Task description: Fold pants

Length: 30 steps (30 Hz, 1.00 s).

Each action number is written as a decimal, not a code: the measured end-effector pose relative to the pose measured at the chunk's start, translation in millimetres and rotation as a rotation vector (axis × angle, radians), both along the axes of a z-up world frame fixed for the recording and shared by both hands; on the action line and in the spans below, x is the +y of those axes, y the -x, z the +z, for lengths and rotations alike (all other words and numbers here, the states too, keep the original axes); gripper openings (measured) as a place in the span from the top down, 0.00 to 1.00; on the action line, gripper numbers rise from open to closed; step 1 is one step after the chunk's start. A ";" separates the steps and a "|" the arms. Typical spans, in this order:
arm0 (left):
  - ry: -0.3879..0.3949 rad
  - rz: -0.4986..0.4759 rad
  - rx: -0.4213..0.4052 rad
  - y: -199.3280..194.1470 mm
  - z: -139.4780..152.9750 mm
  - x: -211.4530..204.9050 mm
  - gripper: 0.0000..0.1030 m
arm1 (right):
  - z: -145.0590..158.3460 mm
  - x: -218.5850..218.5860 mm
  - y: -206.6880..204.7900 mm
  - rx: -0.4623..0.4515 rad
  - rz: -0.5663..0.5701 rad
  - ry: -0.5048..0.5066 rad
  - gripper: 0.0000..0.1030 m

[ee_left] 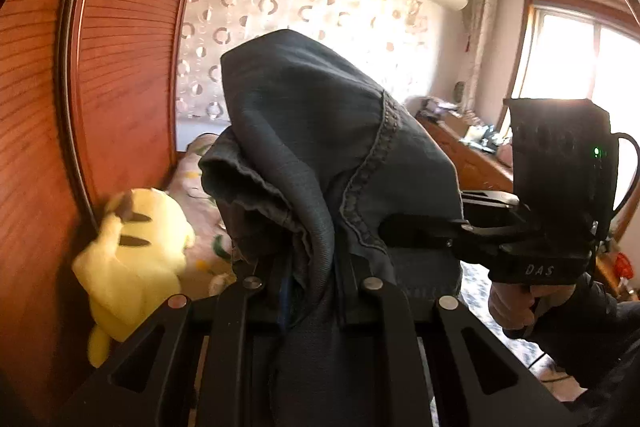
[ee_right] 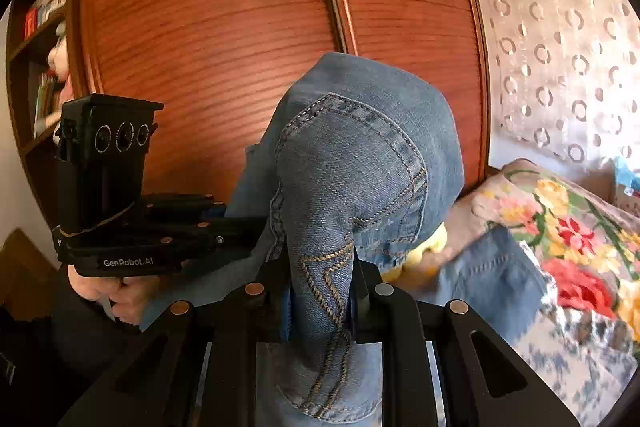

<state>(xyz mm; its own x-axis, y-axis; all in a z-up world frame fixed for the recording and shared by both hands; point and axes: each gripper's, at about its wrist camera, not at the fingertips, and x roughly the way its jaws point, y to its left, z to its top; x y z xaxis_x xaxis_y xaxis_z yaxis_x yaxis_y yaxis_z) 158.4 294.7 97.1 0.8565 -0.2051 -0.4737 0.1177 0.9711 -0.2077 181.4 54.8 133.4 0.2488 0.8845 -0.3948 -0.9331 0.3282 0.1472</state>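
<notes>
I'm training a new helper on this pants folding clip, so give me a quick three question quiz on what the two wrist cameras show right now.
1. True or false: both grippers are shut on the jeans.
2. Which stitched part of the jeans sits in the right gripper? A) a back pocket B) a zipper C) a belt
3. Fill in: the soft toy beside the wooden wardrobe doors, in the left wrist view, is coloured ____.

Key:
1. True; the left gripper also pinches bunched denim.
2. A
3. Yellow; the plush toy lies on the bed.
</notes>
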 end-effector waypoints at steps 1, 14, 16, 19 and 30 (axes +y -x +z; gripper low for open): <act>-0.018 0.003 0.015 -13.2 -1.9 3.5 0.83 | -4.9 3.3 -10.6 0.011 -0.010 -0.009 0.80; -0.126 -0.074 0.322 -171.6 -109.8 -16.3 0.78 | -118.4 -28.6 -135.8 0.206 -0.332 0.217 0.50; -0.148 -0.070 0.318 -175.2 -109.9 -19.0 0.74 | -117.5 -39.3 -140.1 0.224 -0.347 0.229 0.45; -0.183 -0.056 0.318 -180.4 -110.1 -18.8 0.68 | -110.2 -40.7 -154.2 0.199 -0.382 0.227 0.44; -0.222 0.006 0.240 -152.1 -78.8 -31.7 0.31 | -85.8 -33.0 -124.6 0.094 -0.279 0.149 0.55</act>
